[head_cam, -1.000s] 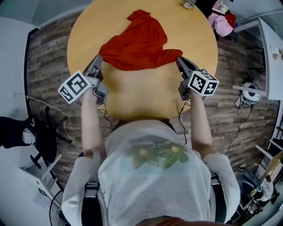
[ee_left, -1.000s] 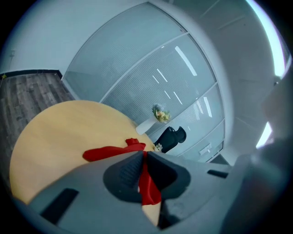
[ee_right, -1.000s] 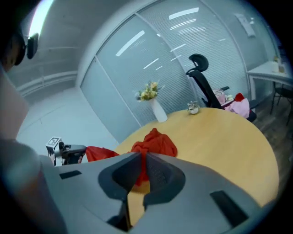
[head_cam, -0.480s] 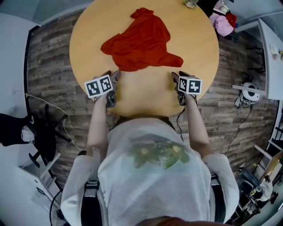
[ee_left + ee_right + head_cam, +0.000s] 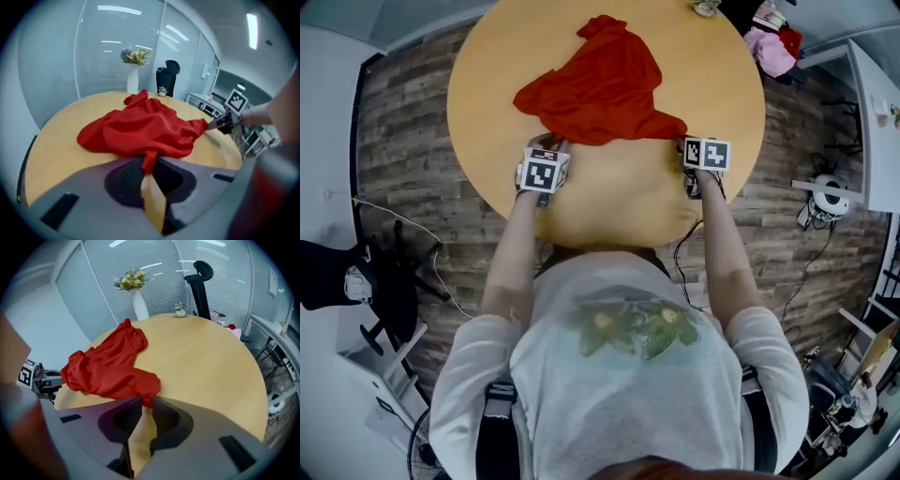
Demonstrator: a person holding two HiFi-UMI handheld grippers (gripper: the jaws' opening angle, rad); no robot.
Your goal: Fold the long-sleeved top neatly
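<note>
left claw (image 5: 147,161): just closing, pinching near edge of red top (image 5: 600,89) | right claw (image 5: 146,401): just closing, pinching its corner | top bunched on bench (image 5: 609,206)

Pale grey short-sleeved T-shirt (image 5: 628,403), green-and-yellow leaf print (image 5: 637,330) mid-front. Dark straps (image 5: 495,398) at both shoulders. Left gripper (image 5: 555,143) and right gripper (image 5: 685,143): grey bodies, dark pads, black-and-white marker cube (image 5: 543,170) each. Black cable (image 5: 682,267) off right unit.

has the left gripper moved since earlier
Yes: left gripper came inward from the round wooden table's left rim; jaws have just been closing, crumpled red top's hem between them.
</note>
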